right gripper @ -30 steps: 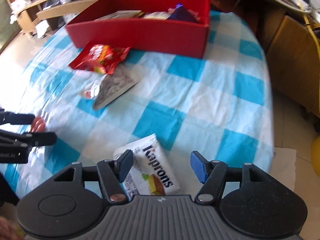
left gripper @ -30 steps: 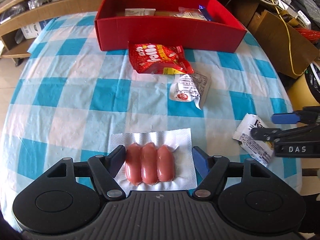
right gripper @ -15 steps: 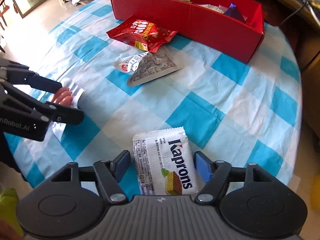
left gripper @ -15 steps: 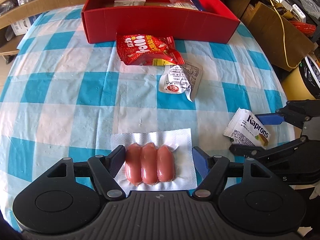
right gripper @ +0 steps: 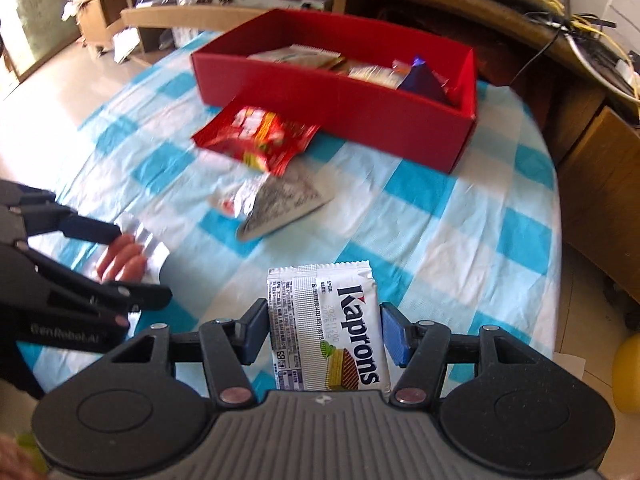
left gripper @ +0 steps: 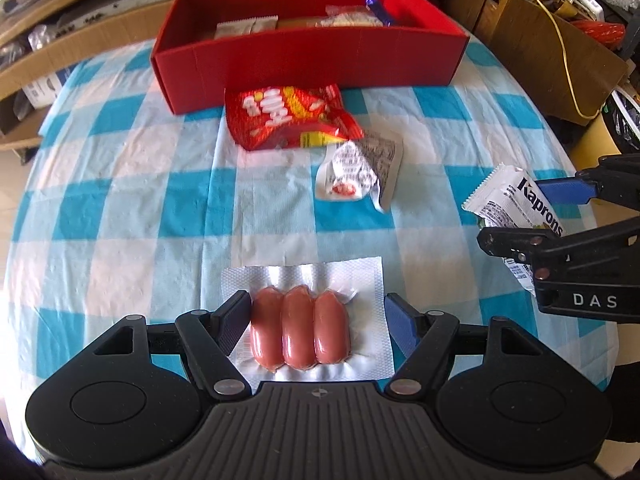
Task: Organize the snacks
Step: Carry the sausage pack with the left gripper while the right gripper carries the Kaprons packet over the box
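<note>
My left gripper (left gripper: 316, 320) is shut on a vacuum pack of three pink sausages (left gripper: 300, 330) and holds it off the checked tablecloth. My right gripper (right gripper: 324, 332) is shut on a white Kaprons wafer packet (right gripper: 326, 328), lifted above the cloth; the packet also shows in the left wrist view (left gripper: 516, 204). A red box (left gripper: 304, 52) with several snacks inside stands at the far side. A red snack bag (left gripper: 288, 116) and a grey-white pouch (left gripper: 360, 170) lie in front of it.
The round table with the blue-and-white checked cloth (left gripper: 120, 200) drops off at its right edge (right gripper: 556, 240). Wooden shelves (right gripper: 200, 8) and cardboard boxes (left gripper: 560, 52) with cables stand behind and to the right.
My right gripper has closed on the Kaprons packet and lifted it off the cloth. My left gripper holds the sausage pack as before, and the view has swung a little.
</note>
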